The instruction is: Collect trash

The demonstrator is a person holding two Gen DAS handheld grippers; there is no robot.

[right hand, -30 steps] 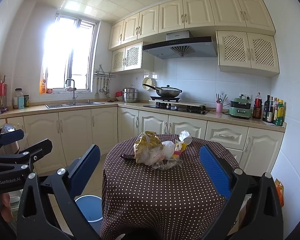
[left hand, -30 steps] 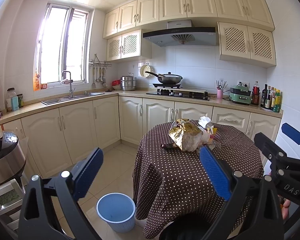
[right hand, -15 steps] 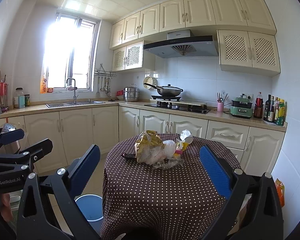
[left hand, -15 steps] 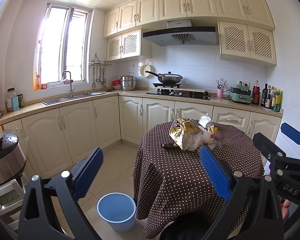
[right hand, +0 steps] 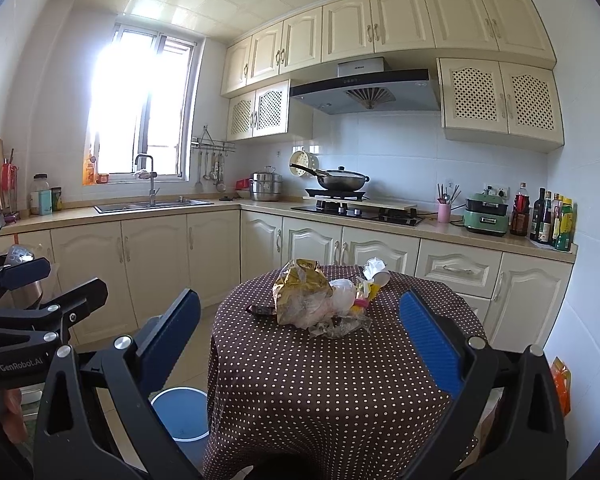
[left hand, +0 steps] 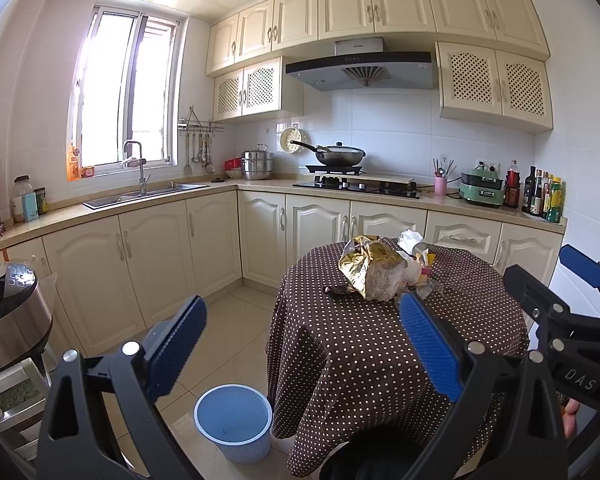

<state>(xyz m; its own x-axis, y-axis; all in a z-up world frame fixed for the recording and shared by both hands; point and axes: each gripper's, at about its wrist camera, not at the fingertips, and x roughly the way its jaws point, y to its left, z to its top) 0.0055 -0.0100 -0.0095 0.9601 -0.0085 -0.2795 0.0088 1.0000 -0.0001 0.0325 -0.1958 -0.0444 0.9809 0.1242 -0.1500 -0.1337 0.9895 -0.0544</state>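
Almost no motion since the earlier frames; both grippers hold the same stand-off. Table (right hand: 340, 380) with dotted cloth carries the trash pile (right hand: 320, 300), well ahead of both. Blue bin (left hand: 233, 420) on floor, left of table. Left gripper (left hand: 300, 344) and right gripper (right hand: 300, 344) spread wide, empty, touching nothing.

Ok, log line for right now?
phase: approach | left hand-held gripper: open | right hand-held gripper: open | trash pile: on table | bin: floor

black left gripper (left hand: 302, 344) and right gripper (right hand: 300, 340): ribbed blue pads, silver screws, white lettering
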